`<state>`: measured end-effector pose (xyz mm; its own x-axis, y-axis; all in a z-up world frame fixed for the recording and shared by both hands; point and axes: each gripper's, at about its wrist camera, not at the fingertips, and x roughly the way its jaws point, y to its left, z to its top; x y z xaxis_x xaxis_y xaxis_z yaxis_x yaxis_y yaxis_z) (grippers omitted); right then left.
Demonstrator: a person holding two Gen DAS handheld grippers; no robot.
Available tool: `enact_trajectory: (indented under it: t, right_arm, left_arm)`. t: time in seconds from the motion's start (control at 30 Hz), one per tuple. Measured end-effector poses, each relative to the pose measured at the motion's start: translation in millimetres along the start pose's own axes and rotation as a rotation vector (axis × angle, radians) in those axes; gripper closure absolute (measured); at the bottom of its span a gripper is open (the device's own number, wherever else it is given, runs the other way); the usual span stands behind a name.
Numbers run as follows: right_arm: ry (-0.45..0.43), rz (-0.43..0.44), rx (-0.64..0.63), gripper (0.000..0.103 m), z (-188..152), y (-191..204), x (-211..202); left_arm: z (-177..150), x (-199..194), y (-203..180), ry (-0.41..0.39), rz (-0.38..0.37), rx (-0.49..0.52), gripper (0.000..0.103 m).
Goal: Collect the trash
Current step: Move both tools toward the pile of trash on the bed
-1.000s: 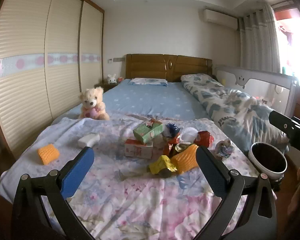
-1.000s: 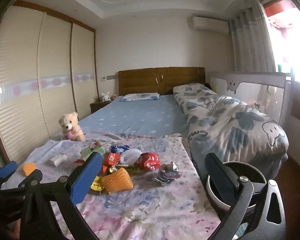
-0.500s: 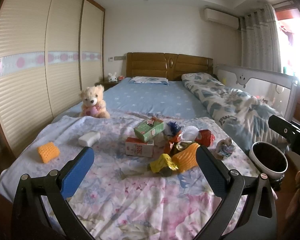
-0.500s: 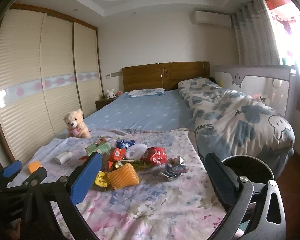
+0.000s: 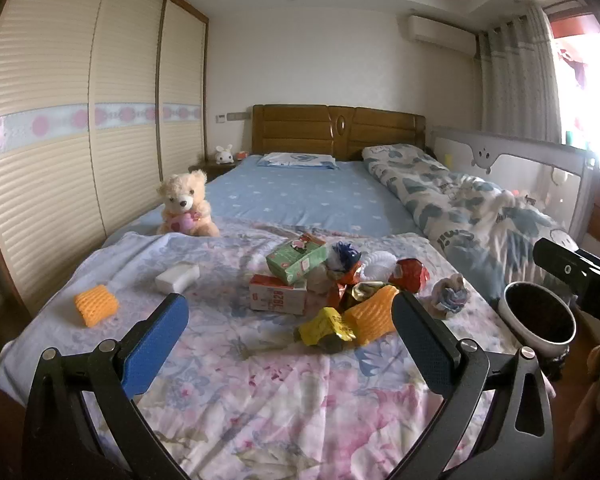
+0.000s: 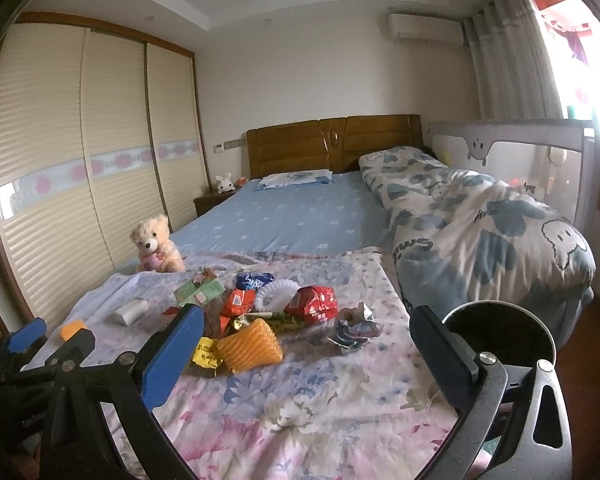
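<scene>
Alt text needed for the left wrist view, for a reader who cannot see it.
The open left gripper hovers over a floral sheet on a bed, facing a pile of trash: cartons, wrappers, orange foam nets. A bin stands at the bed's right edge, and a teddy bear sits behind the pile on the left.

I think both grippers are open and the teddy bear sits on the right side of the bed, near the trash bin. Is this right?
Not quite. The left gripper and right gripper are open, but the left wrist view shows the teddy bear on the left side, far from the trash bin.
</scene>
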<state>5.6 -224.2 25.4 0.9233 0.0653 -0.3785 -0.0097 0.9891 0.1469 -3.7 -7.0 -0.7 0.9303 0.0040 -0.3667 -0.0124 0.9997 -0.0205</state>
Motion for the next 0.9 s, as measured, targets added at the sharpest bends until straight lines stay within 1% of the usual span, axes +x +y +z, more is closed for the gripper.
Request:
enact_trajectory:
  t: [0.67,0.9]
  right_arm:
    - [0.019,0.009,0.014,0.0,-6,-4,2]
    - [0.03,0.013,0.026,0.0,-8,-6,4]
  left_arm:
    - [-1,1,-1,0.003,0.001,0.002,0.0]
    - [-12,1,-3,0.013,-0.004,0.007,0.0]
